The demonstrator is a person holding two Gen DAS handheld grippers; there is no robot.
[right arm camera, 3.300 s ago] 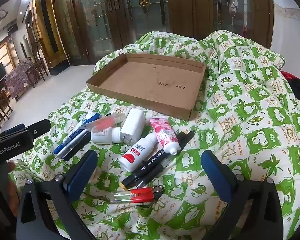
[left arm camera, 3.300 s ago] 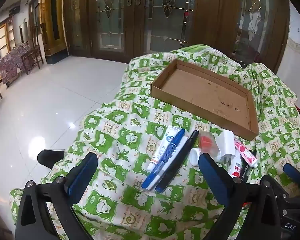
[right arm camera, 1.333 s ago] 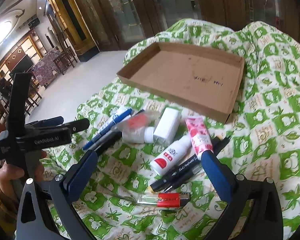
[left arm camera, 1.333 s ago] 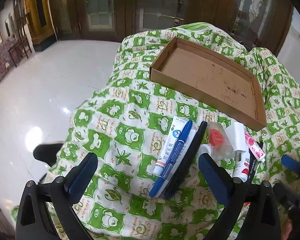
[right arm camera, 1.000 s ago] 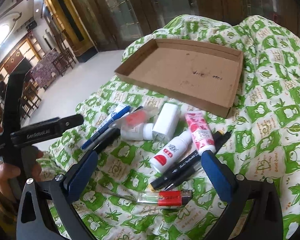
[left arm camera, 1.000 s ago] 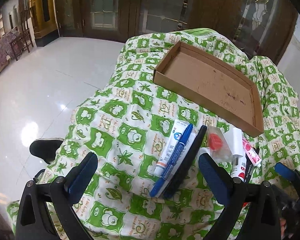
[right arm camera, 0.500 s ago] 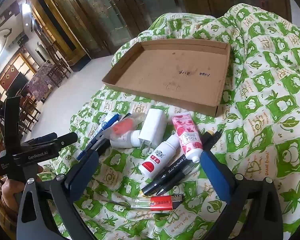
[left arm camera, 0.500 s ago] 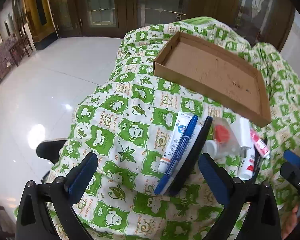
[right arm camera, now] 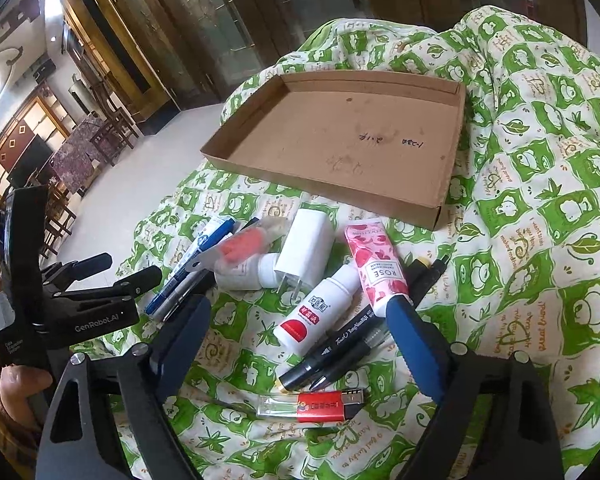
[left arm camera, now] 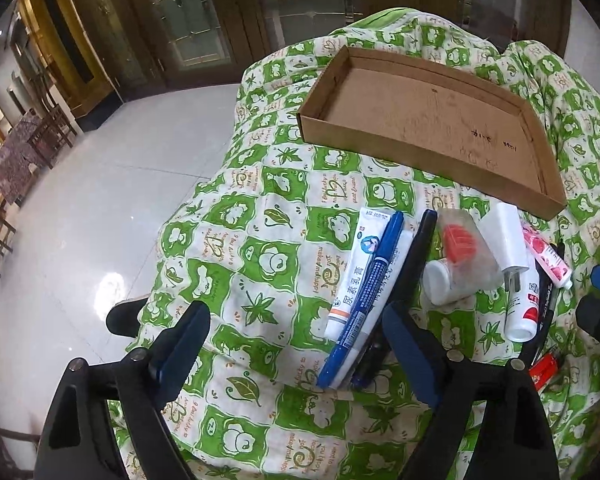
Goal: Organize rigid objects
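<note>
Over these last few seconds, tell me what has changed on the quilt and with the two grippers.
Both grippers came in closer over the clutter, and their jaws have just been closing a little. The left gripper now has the blue marker near its right finger; the right gripper frames the white bottle. Nothing is gripped. The cardboard tray holds nothing, and the items lie where they were.

Under your left tongs' (left arm camera: 296, 344) right finger (left arm camera: 410, 346), the black pen's (left arm camera: 414, 260) lower end is covered. The red lighter (left arm camera: 544, 369) to their right shows only a corner behind your right tongs. From your right tongs (right arm camera: 298, 334), the pink tube's (right arm camera: 374, 266) cap sits behind the right finger (right arm camera: 414, 336), and the blue pen's (right arm camera: 188, 266) lower end is hidden by the left tongs' frame. The writing in the cardboard tray (right arm camera: 328, 194) is too small to read.
</note>
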